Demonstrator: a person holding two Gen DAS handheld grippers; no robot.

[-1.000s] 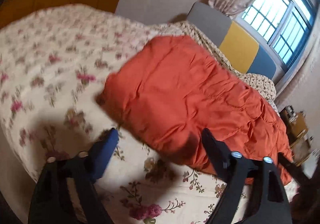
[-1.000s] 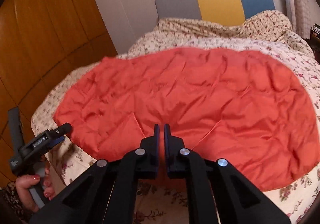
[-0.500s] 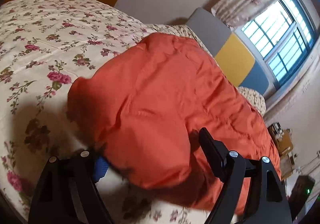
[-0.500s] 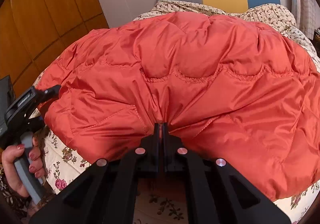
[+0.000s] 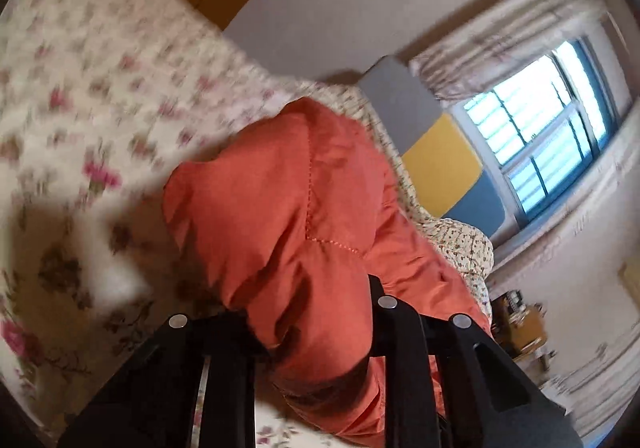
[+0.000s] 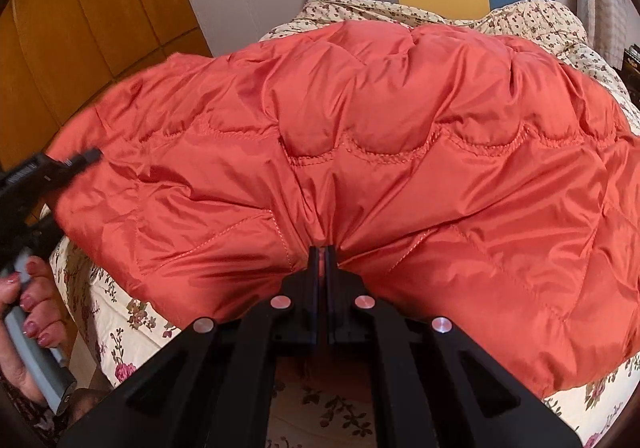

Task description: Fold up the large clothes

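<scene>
Across the floral bedspread, the orange quilted coat stretches left to right.

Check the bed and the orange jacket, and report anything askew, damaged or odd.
Nothing looks damaged or spilled. The orange quilted jacket lies bunched on the floral bedspread, puckered where the right gripper pinches its near edge. A thick wad sits between the left gripper fingers. The left view is motion-blurred.
</scene>
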